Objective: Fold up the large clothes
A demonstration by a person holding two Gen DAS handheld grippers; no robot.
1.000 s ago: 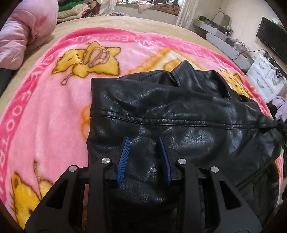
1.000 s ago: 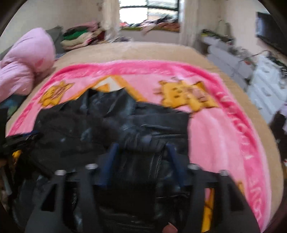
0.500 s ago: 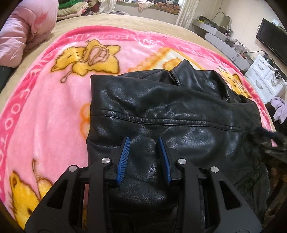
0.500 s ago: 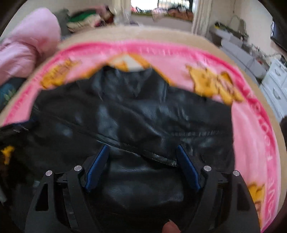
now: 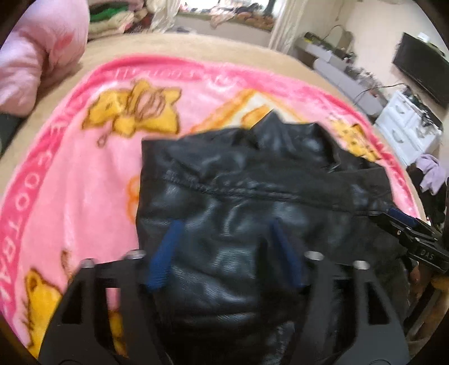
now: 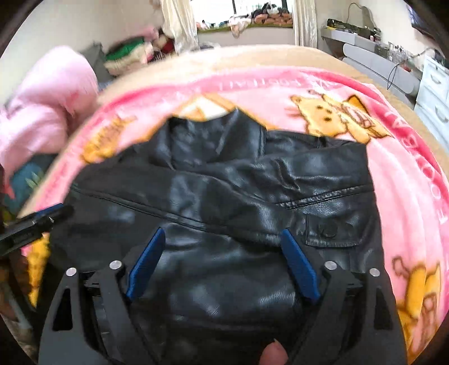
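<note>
A black leather jacket (image 5: 252, 179) lies folded on a pink cartoon blanket (image 5: 84, 168), collar at the far side. It also fills the middle of the right wrist view (image 6: 224, 191). My left gripper (image 5: 226, 224) is open, its blue fingers spread over the jacket's near left part. My right gripper (image 6: 221, 233) is open wide over the jacket's near middle. The right gripper also shows at the right edge of the left wrist view (image 5: 401, 219); the left gripper shows at the left edge of the right wrist view (image 6: 53, 210). Neither holds cloth.
The blanket (image 6: 407, 174) covers a beige bed (image 5: 196, 45). A pink padded coat (image 5: 36, 56) lies at the far left. Stacked clothes (image 5: 112, 16) sit at the back. White drawers (image 5: 407, 123) and a TV (image 5: 421, 73) stand to the right.
My left gripper has opened wider and pulled back a little. My right gripper has stayed open and lifted back, so more of the jacket and collar shows.
</note>
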